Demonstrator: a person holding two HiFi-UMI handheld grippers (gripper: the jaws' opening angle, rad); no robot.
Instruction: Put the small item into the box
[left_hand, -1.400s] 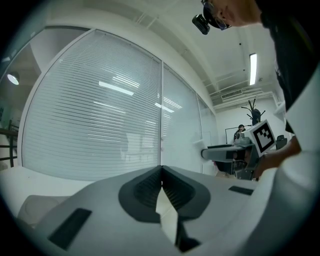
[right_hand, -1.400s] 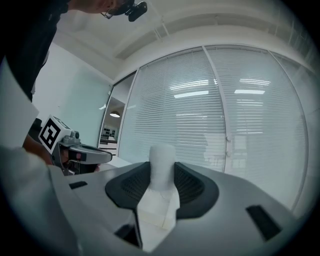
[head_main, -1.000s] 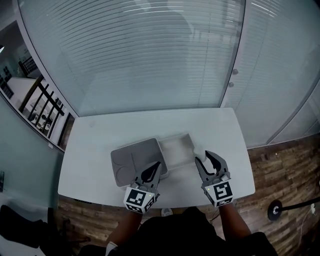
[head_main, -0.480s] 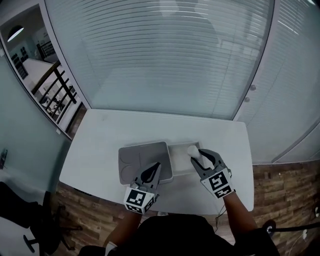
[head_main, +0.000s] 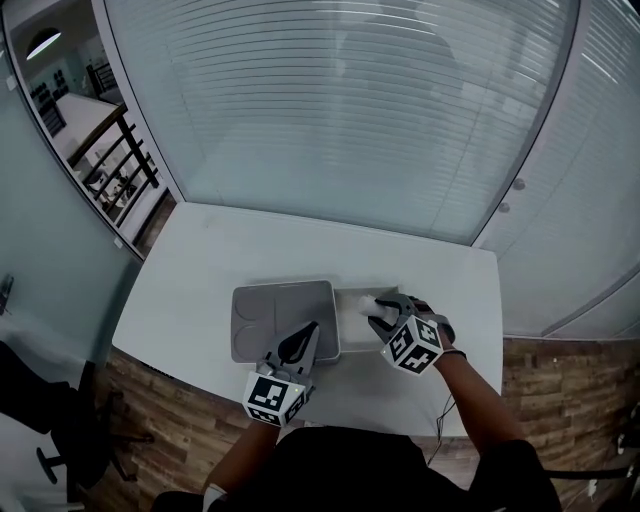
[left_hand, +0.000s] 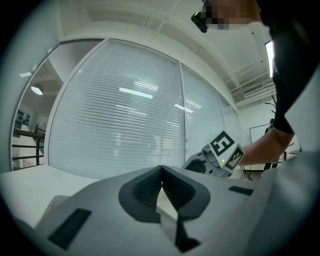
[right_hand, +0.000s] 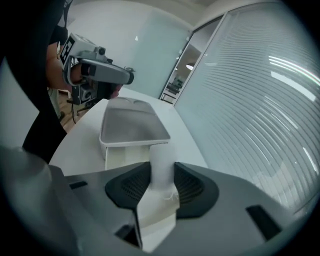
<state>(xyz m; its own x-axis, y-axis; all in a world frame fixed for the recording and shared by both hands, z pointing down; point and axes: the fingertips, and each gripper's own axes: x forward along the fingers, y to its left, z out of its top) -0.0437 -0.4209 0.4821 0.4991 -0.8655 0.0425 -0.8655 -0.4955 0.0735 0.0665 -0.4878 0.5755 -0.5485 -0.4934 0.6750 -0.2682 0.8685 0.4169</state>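
Observation:
The box stands at the table's near edge, its grey lid lying open to the left of the white tray part. My right gripper is shut on the small item, a white stubby cylinder, and hangs tilted down over the tray's right side. In the right gripper view the small item stands up between the pads, with the lid and white box wall just beyond. My left gripper is shut at the lid's near right corner; in the left gripper view its jaws meet with nothing visible between them.
The white table runs up to a glass wall with blinds. Wooden floor shows beyond the table's right edge. A railing lies far left. The right gripper's marker cube shows in the left gripper view.
My right gripper has come down and to the left with the small item, from beside the box to over its tray. The left gripper has stayed at the lid's corner.

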